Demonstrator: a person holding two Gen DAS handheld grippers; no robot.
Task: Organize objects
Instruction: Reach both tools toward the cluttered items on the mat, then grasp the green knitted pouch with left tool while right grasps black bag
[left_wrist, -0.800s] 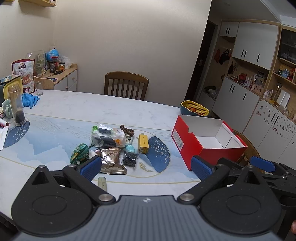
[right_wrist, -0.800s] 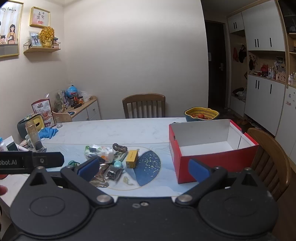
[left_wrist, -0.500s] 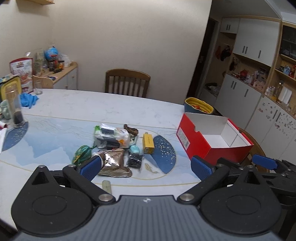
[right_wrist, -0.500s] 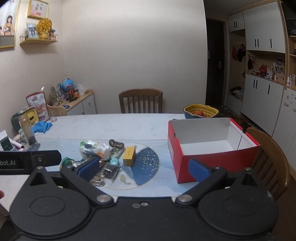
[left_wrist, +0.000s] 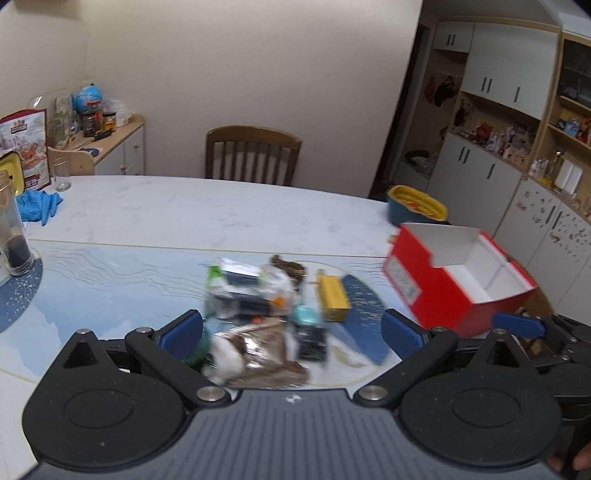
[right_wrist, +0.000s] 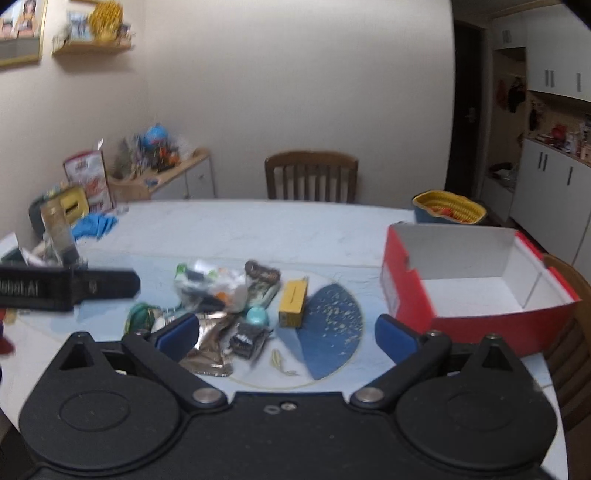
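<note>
Pile (left_wrist: 266, 317) nearer; yellow box (right_wrist: 293, 303) lengthwise away.

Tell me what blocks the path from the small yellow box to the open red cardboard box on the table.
Nothing visible does. The small yellow box lies at the pile's right edge; between it and the open red cardboard box there is only bare table mat with a dark blue speckled patch.

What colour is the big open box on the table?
The box is red outside and white inside; the right wrist view shows it best.
</note>
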